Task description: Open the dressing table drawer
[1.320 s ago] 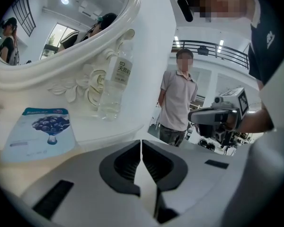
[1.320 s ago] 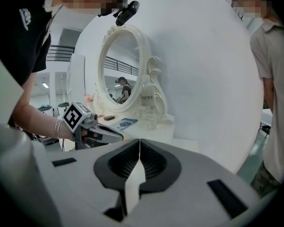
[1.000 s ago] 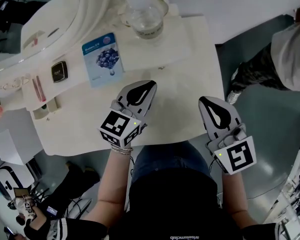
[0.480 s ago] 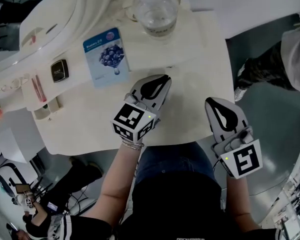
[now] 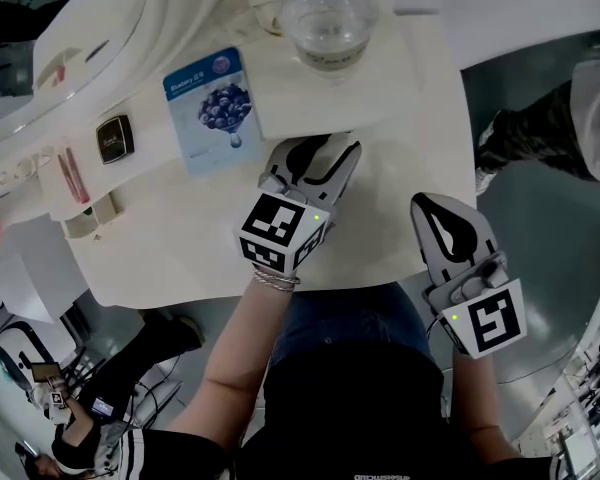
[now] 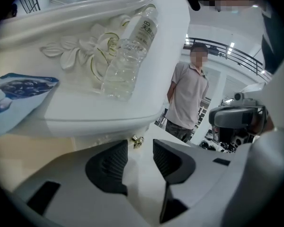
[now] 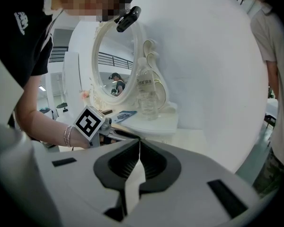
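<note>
The white dressing table has a raised tier with a small drawer front under it. A brass knob sticks out of that front. My left gripper points at the knob. Its jaws have just been opening and now stand apart; the knob lies just beyond the tips and nothing is between the pads. My right gripper is shut and empty. It hovers over the table's front right edge, to the right of the left gripper.
A clear water bottle stands on the tier. A blue face-mask packet, a black compact and lipsticks lie to the left. An oval mirror rises behind. A person stands beyond the table's right end.
The left gripper has moved up the picture toward the raised tier, and its jaws, shut before, now stand apart. The right gripper has barely shifted.
</note>
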`<action>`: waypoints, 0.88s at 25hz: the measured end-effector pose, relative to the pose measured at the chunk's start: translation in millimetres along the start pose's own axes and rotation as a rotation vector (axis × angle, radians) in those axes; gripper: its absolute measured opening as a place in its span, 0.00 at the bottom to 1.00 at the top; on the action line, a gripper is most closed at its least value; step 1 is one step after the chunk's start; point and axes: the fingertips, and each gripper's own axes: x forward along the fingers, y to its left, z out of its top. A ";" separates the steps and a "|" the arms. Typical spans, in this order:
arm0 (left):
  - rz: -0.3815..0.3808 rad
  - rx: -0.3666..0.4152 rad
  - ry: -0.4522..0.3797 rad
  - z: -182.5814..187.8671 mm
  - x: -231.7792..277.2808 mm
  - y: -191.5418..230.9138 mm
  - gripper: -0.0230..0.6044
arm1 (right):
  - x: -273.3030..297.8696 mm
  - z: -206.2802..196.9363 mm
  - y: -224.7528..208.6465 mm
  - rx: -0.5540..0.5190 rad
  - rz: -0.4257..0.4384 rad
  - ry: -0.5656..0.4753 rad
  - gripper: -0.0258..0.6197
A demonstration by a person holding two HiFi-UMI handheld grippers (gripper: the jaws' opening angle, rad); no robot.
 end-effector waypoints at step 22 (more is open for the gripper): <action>0.014 0.053 0.031 -0.1 6.7 4.6 0.15 | -4.9 2.6 4.3 0.003 -0.017 -0.013 0.07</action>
